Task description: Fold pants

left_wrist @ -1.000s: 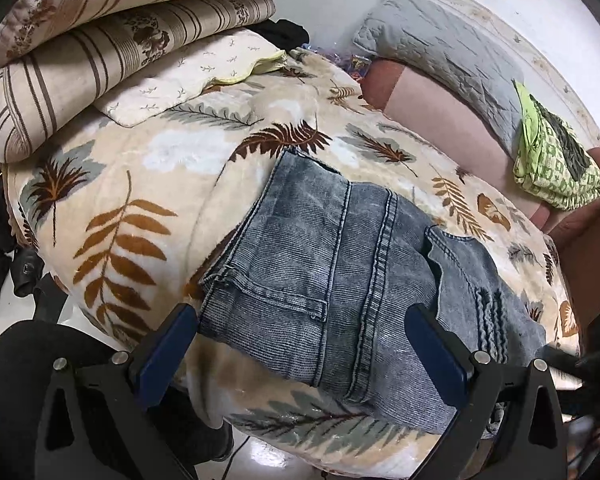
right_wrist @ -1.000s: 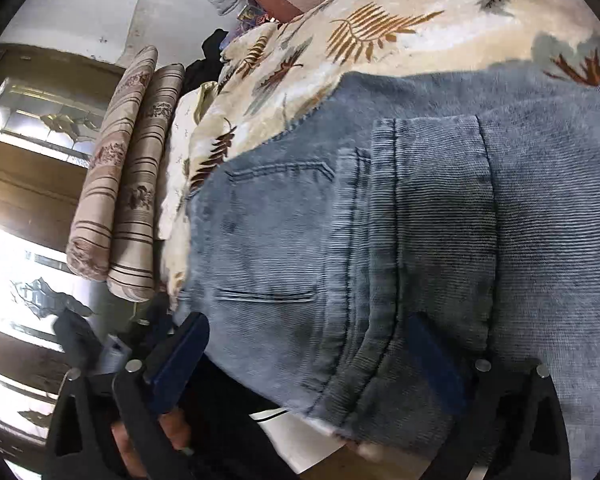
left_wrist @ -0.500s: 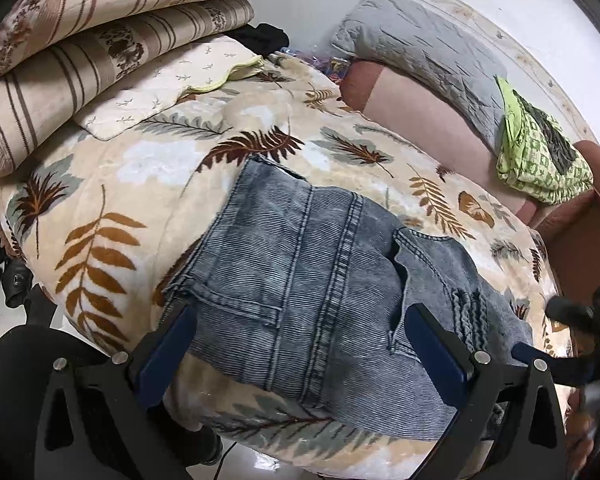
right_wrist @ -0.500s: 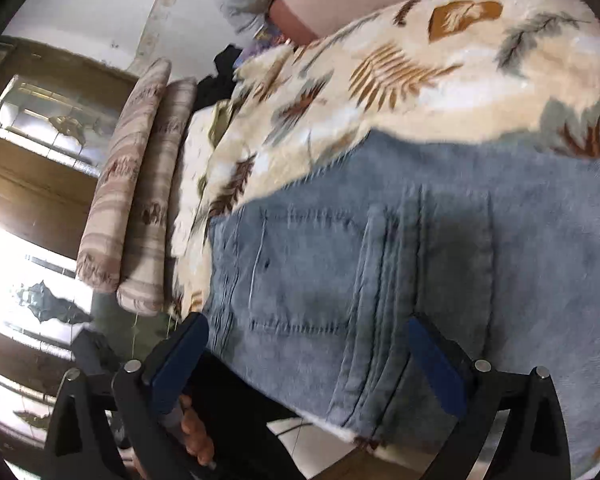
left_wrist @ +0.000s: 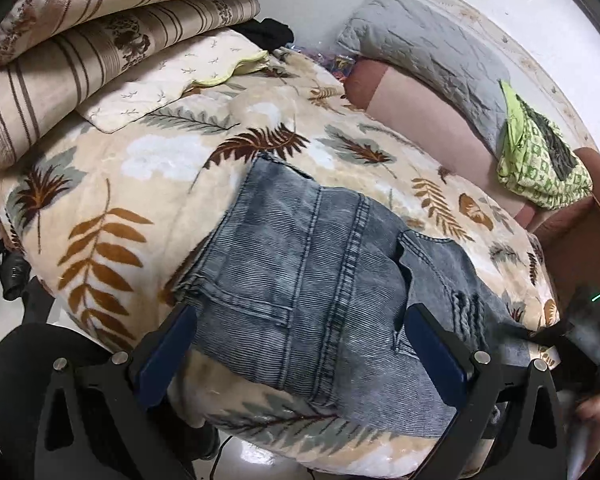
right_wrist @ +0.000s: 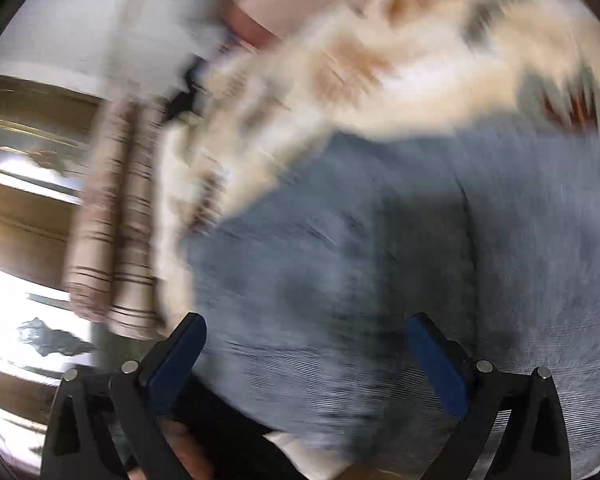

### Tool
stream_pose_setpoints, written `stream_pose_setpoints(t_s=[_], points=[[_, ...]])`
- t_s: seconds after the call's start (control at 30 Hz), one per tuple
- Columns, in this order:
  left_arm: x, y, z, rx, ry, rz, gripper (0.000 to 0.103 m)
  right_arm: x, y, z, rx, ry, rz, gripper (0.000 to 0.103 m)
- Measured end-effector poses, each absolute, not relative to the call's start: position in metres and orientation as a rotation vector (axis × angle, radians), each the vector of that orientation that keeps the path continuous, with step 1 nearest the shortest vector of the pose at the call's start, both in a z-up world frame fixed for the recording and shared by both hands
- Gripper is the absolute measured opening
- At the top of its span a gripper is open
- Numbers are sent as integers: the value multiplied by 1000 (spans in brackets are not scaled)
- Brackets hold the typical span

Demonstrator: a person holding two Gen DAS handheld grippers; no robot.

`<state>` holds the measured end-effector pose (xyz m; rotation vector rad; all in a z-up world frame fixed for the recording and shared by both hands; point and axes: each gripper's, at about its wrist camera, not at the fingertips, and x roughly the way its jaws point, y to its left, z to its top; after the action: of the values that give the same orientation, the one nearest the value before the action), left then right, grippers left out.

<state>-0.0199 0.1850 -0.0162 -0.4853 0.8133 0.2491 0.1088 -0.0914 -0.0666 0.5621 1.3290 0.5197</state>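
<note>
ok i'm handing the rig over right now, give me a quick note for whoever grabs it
Left gripper: open, holding nothing, over the near edge of the jeans.
Right gripper: open, holding nothing, also over the jeans; its view is motion-blurred.
The jeans lie in a folded bundle on the leaf-print blanket, near its front edge.
Done: the jeans look folded at least once.
Left: probably a final fold or tidying the edges; check how the layers lie first.

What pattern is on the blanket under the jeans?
Cream blanket with brown and grey-green fern leaves; clearest in the left wrist view.
</note>
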Motion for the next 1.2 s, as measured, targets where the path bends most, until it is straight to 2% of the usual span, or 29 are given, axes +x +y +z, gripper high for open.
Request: stream_pose_setpoints(t_s=[0.07, 0.23, 0.3, 0.37, 0.4, 0.53, 0.67, 0.8, 1.03, 1.13, 1.2], points=[[-19, 185, -17, -470, 835, 242, 103, 108, -95, -69, 603, 1288, 527, 103], [-20, 195, -21, -477, 853, 269, 103, 96, -92, -25, 609, 1221, 604, 103], [-19, 198, -24, -472, 869, 279, 103, 91, -81, -34, 568, 1239, 622, 103], [-18, 200, -27, -469, 882, 285, 103, 92, -71, -65, 510, 1336, 577, 103], [-18, 200, -28, -466, 889, 282, 103, 89, -70, -68, 512, 1297, 569, 103], [-16, 199, -28, -456, 893, 288, 103, 86, -62, -52, 465, 1317, 543, 103], [-15, 197, -28, -443, 896, 289, 103, 75, -56, -40, 446, 1258, 603, 103], [-16, 193, -28, -422, 903, 295, 103, 79, -56, -66, 451, 1292, 573, 103], [-15, 192, -28, -419, 913, 297, 103, 80, -54, -30, 436, 1198, 625, 103], [-18, 202, -33, -509, 920, 277, 103, 91, -52, -43, 449, 1230, 600, 103], [-25, 220, -48, -719, 940, 249, 103, 99, -49, -65, 401, 1280, 565, 103]])
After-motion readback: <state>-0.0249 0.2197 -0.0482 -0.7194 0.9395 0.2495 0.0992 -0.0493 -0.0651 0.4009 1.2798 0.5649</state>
